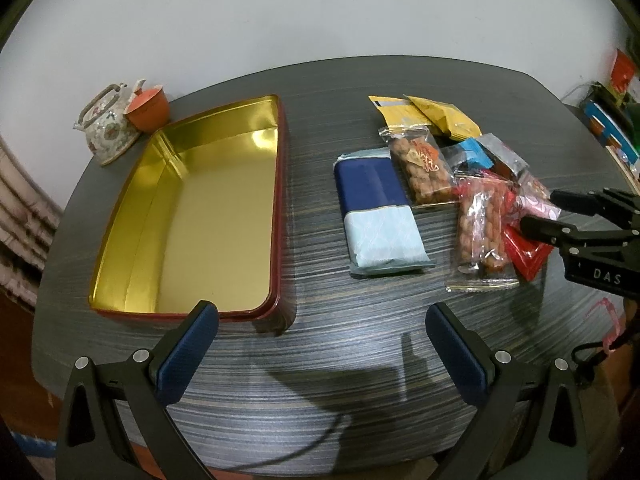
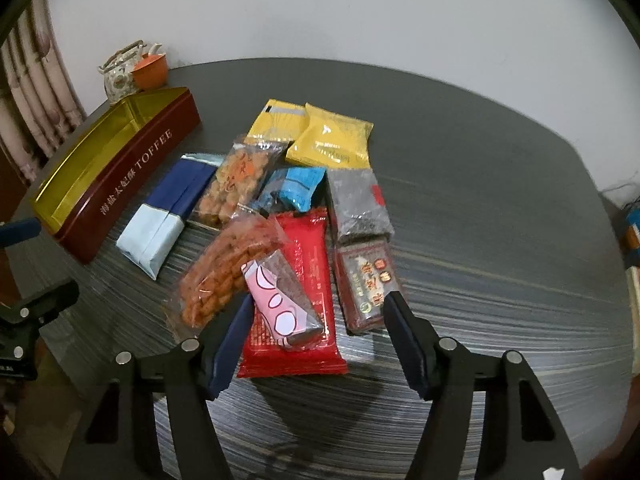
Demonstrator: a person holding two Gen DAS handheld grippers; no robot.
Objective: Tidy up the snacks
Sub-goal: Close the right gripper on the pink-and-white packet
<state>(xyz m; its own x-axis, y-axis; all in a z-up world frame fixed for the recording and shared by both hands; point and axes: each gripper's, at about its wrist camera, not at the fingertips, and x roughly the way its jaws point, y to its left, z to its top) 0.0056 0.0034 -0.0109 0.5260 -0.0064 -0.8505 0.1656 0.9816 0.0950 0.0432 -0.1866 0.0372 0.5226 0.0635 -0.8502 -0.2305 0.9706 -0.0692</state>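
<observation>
The first pick is underway: the right gripper [image 2: 318, 316], half spread, straddles the pink packet [image 2: 276, 300] atop the snack pile mid-tabletop [image 2: 500, 240]. Next, pinch and carry it to the empty tin [image 1: 208, 216] at the left edge; the left gripper [image 1: 320, 344] hangs spread.

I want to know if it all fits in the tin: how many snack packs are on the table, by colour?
Yellow packs: 2
Clear bags of orange-brown snacks: 2
Navy and pale blue pack: 1
Bright blue pack: 1
Grey pack: 1
Red pack: 1
Pink pack: 1
Dark brown pack: 1
Total: 10
</observation>
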